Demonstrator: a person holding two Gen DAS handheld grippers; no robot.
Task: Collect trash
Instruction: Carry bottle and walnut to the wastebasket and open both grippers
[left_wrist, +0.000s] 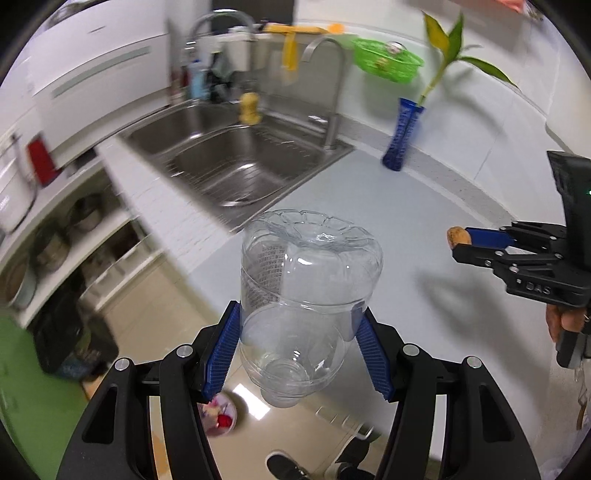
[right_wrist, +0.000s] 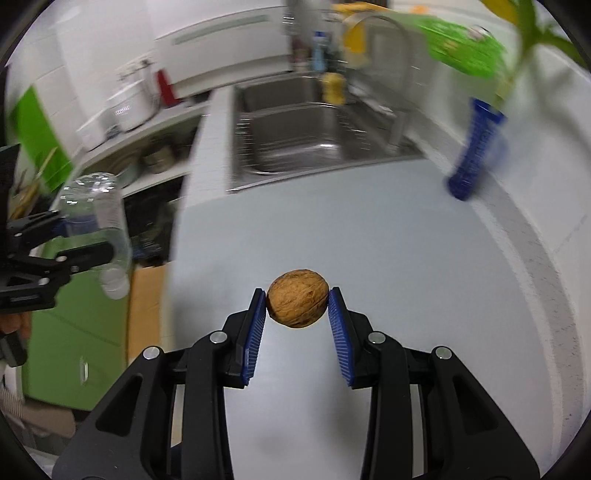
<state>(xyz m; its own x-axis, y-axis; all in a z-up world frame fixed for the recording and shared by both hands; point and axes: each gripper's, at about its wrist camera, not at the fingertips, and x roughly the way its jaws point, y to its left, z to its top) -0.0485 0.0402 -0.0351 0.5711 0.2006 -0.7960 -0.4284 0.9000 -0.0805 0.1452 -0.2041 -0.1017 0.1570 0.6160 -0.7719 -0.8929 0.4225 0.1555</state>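
- Left gripper (left_wrist: 295, 354) is clamping the clear bottle (left_wrist: 306, 295) near its neck; squeezing harder risks buckling it.
- Right gripper (right_wrist: 297, 317) is pinching the walnut (right_wrist: 297, 302) by pad tips; you're risking it slipping out.

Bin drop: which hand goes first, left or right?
Left, probably. The left gripper holds the bottle out past the counter edge, over the floor where a small bin shows below. The right gripper, clamped on the walnut, is over the counter.
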